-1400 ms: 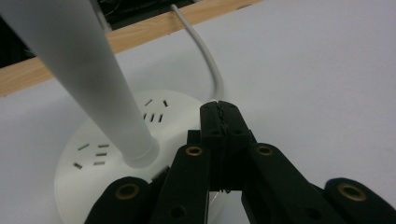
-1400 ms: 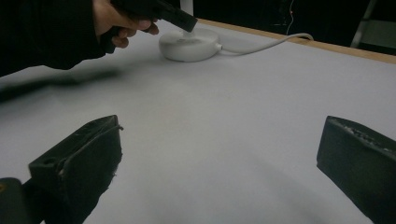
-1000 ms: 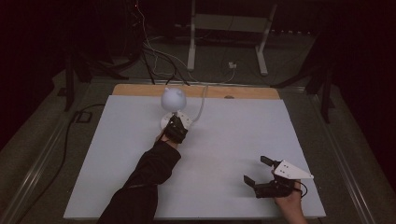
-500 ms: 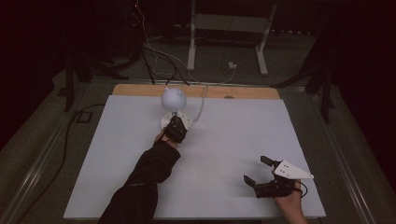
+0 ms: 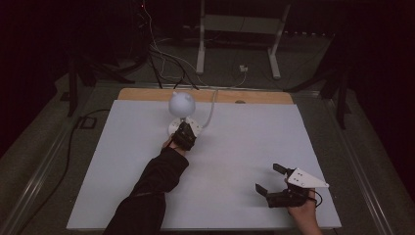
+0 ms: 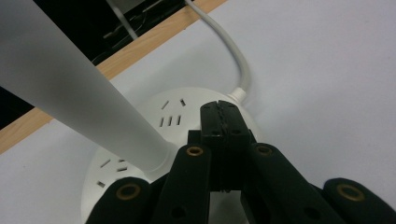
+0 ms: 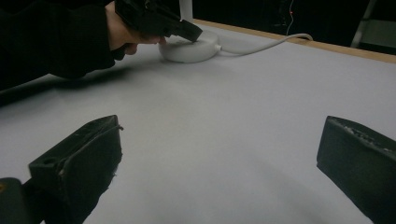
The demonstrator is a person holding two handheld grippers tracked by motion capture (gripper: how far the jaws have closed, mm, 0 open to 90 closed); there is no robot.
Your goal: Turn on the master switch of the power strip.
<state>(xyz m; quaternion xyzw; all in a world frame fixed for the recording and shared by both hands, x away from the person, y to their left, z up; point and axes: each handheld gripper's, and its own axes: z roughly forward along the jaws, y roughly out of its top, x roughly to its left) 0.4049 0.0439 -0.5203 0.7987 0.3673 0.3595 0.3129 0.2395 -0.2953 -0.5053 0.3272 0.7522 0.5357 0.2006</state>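
Note:
A white lamp stands at the far middle of the white table, with a globe head over a round base. In the left gripper view the base has socket slots, and a white stem rises from it. My left gripper is shut with nothing between its jaws. Its tip sits on the top of the base beside the stem. My right gripper rests at the near right of the table, open and holding nothing. In the right gripper view the left gripper touches the base.
A white cable runs from the base over the table's wooden back edge. Behind the table are a white stand and loose wires on the floor. A person's dark sleeve lies across the table's near middle.

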